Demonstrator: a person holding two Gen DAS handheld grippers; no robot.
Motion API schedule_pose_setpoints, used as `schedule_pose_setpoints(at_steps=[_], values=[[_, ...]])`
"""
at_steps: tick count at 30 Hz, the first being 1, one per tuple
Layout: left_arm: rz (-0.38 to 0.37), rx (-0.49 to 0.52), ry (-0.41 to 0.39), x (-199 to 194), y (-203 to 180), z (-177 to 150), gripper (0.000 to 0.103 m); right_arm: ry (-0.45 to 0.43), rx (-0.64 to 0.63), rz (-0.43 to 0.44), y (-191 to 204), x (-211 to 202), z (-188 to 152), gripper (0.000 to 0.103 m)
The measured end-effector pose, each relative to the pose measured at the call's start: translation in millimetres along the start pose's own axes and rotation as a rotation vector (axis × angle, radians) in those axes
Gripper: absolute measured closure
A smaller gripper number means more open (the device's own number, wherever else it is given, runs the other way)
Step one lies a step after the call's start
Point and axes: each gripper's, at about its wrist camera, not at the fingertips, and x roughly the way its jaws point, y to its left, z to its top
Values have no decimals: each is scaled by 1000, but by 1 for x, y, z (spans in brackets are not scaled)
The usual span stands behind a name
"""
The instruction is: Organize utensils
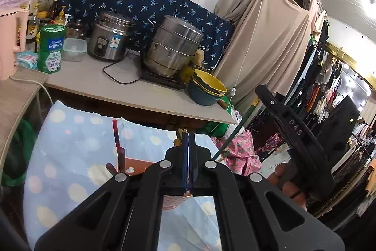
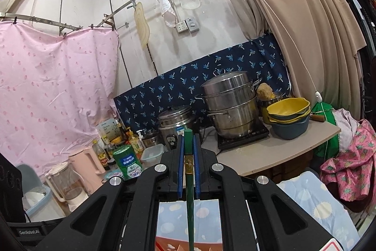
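Note:
My right gripper (image 2: 188, 136) is shut on a green chopstick (image 2: 189, 171) with a gold band. The stick runs down between the blue pads toward an orange holder (image 2: 169, 245) at the bottom edge. In the left wrist view that green chopstick (image 1: 231, 142) slants up at the right, beside a person's hand (image 1: 285, 180) on the other black gripper. My left gripper (image 1: 188, 133) is shut, its blue pads pressed together. A small yellowish bit shows just behind its tips, and I cannot tell whether it is held. Below it, red chopsticks (image 1: 115, 138) stand in the orange holder (image 1: 137, 165).
A pale tabletop (image 1: 98, 84) ahead carries a steel steamer pot (image 1: 171, 46), a rice cooker (image 1: 110, 39), stacked yellow and blue bowls (image 1: 208, 91), a green tin (image 1: 50, 48) and a pink kettle (image 1: 9, 44). A dotted blue cloth (image 1: 70, 157) lies under the holder. Clothes hang at the right.

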Motion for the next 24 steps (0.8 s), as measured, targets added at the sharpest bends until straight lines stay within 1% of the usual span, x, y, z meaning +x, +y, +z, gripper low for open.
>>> schedule_pose_setpoints(at_steps=[14,19,20,21,23,24], values=[[27,-25,34,34,24,-1,103,-1,-10,24,8,15,5,96],[37,-30,37,39,31,-8,103,36,-22,20,8,19,-15,96],[44,-30,33,39,32,-10,103,47,-24,19,8,21,-20,95],[54,-28,26,38,32,-12,103,62,-27,19,8,22,-26,90],[67,-20,14,35,31,-14,102,82,-33,18,8,23,-36,85],[81,-14,10,33,31,-15,100,87,-35,19,8,21,-39,82]])
